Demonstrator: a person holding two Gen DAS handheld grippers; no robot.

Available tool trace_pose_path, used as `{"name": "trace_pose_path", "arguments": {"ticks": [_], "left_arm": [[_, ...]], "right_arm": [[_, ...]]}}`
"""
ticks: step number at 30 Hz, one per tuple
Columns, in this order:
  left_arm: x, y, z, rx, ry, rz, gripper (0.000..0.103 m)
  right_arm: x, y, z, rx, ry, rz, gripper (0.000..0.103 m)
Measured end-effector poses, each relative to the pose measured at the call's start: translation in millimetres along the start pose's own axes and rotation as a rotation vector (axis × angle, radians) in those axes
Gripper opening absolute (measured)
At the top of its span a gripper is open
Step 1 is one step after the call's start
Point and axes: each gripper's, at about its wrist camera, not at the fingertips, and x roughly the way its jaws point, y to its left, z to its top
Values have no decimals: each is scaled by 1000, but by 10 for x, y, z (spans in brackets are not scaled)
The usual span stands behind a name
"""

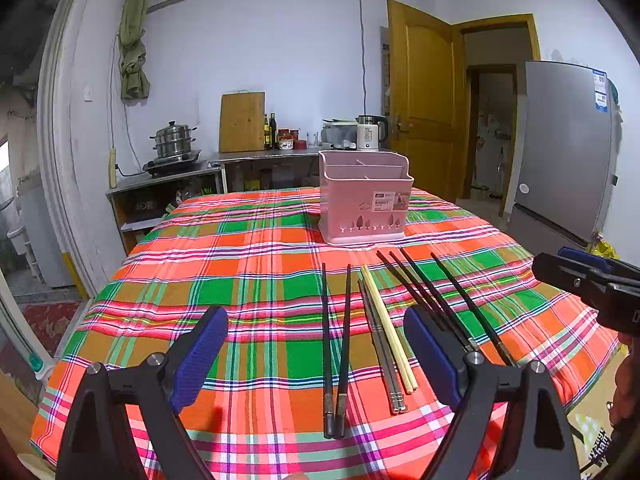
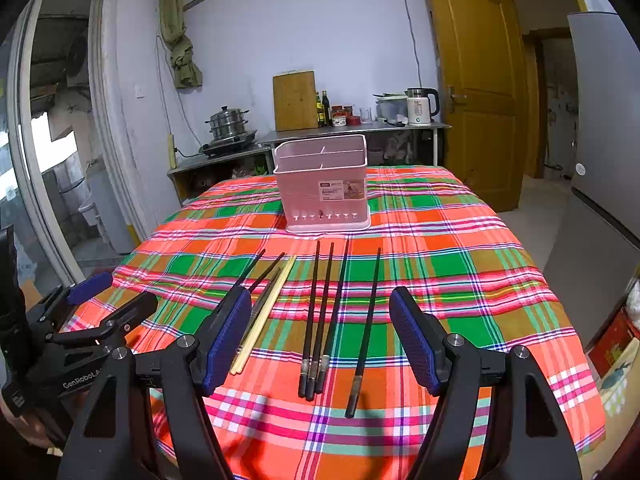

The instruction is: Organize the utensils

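A pink utensil basket (image 1: 364,196) (image 2: 323,184) with divided compartments stands upright on the plaid tablecloth (image 1: 240,272) (image 2: 440,264). Several chopsticks lie in front of it: black ones (image 1: 335,344) (image 2: 318,320), a single black one (image 2: 366,328), a pale wooden pair (image 1: 387,328) (image 2: 264,316) and a metal pair (image 1: 380,344). My left gripper (image 1: 316,356) is open and empty above the table's near edge, over the left black pair. My right gripper (image 2: 320,340) is open and empty over the black chopsticks. Each gripper shows at the edge of the other's view.
Behind the table a steel counter (image 2: 352,130) holds a steamer pot (image 2: 228,122), cutting board, bottles and a kettle (image 2: 420,106). A yellow door (image 2: 476,80) stands open at right, beside a grey fridge (image 1: 564,148).
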Motion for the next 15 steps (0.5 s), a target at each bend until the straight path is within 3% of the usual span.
{"name": "trace_pose_path", "arguments": {"ticks": [15], "left_arm": [[-10, -17, -10, -2, 3, -6, 89]], "right_arm": [[12, -1, -23, 3, 2, 2, 72]]}}
